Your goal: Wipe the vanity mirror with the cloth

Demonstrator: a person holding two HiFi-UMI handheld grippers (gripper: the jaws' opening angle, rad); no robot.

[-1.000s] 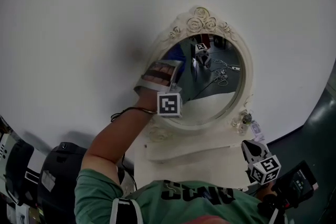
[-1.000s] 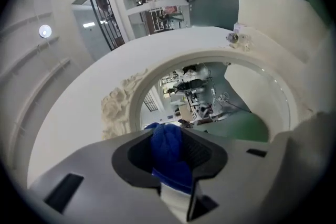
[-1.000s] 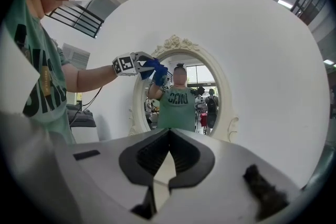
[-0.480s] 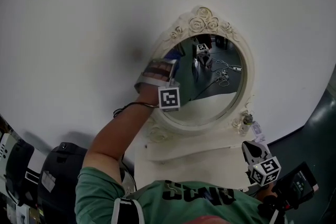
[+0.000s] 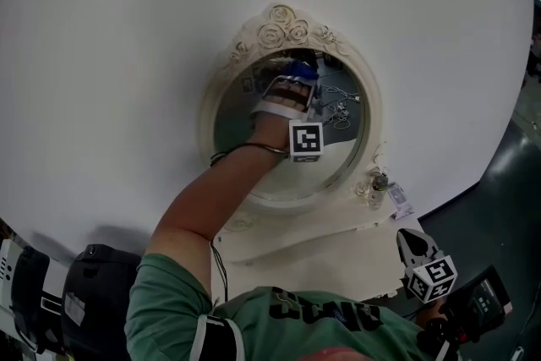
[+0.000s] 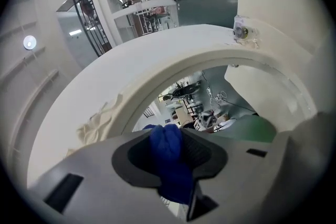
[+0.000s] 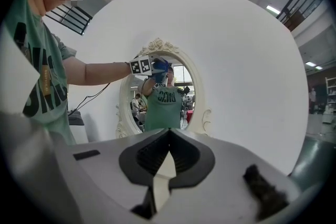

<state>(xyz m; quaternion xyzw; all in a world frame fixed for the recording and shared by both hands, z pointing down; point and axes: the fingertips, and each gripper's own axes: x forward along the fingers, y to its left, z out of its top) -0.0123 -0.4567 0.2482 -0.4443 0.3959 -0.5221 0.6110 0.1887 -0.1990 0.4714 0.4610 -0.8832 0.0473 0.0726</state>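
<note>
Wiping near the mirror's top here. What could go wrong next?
The blue cloth is a small wad in the left gripper; hard jaw tips might scrape the oval mirror. Pressure lands near the cream ornate frame top while the shut right gripper braces nothing, so the mirror might tip. The small clear bottle on the ledge could get knocked.

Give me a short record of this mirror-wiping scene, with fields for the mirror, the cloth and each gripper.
Mirror: oval vanity mirror in a cream frame with carved roses on top.
Cloth: blue cloth, bunched between the left gripper's jaws.
Left gripper: left gripper shut on the cloth, held up at the upper part of the glass.
Right gripper: right gripper with jaws together and nothing between them, low on the right, apart from the mirror.
</note>
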